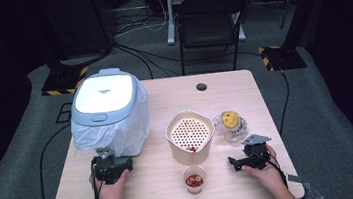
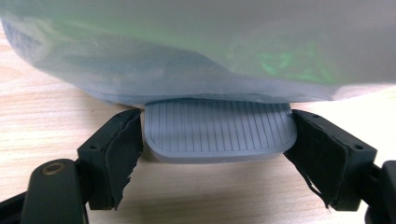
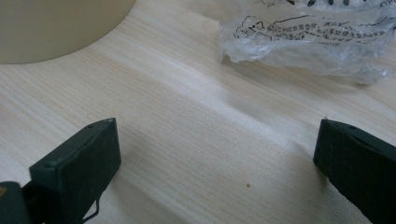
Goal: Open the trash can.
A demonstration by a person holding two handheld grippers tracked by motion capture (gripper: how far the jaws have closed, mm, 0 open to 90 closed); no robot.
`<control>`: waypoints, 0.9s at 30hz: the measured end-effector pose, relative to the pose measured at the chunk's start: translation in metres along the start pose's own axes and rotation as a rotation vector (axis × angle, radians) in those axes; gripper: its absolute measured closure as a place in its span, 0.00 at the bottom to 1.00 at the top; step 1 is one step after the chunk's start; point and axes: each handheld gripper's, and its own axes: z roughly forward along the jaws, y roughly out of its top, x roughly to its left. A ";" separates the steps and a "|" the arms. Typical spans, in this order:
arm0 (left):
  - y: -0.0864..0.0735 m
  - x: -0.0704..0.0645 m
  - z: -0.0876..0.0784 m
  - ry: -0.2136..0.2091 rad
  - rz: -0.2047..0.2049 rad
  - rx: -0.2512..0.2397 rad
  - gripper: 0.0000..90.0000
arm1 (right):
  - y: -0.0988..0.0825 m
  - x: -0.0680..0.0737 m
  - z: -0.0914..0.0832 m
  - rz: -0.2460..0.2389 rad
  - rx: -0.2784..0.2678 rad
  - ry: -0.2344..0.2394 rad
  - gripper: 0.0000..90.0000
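A grey-and-white pedal bin (image 1: pixel 107 105) with a white liner stands on the left of the wooden table (image 1: pixel 150 198). My left gripper (image 1: pixel 106 158) is at its base. In the left gripper view its jaws (image 2: pixel 215 119) flank the ribbed grey pedal (image 2: pixel 219 135), and both pads touch the pedal's side edges. The bin's lined body (image 2: pixel 196 51) looms right above. At the right, my right gripper (image 1: pixel 237 163) rests low over bare wood, open (image 3: pixel 217 135), with nothing between its fingers.
A beige container (image 1: pixel 189 130) (image 3: pixel 56 28) with a perforated insert sits mid-table. In front of it is a small cup (image 1: pixel 194 179) of red pieces. A crumpled plastic bag (image 1: pixel 231 122) (image 3: pixel 308 42) holding something yellow lies just beyond the right gripper. A black chair (image 1: pixel 211 20) stands behind the table.
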 end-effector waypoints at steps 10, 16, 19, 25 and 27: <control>0.004 0.018 -0.021 0.002 0.057 0.007 0.30 | 0.000 0.000 0.000 0.000 0.000 0.000 0.00; 0.004 0.023 -0.030 -0.040 0.090 -0.063 0.43 | 0.000 0.000 0.000 0.000 0.000 0.000 0.00; 0.004 0.023 -0.027 -0.052 0.095 -0.079 0.51 | 0.000 0.000 0.000 -0.001 -0.001 0.000 0.00; 0.000 0.016 -0.021 -0.031 0.119 -0.117 0.58 | 0.000 0.000 0.000 -0.005 0.000 0.004 0.00; 0.001 0.019 -0.022 -0.018 0.150 -0.090 0.57 | 0.000 -0.001 0.000 -0.007 0.001 0.006 0.00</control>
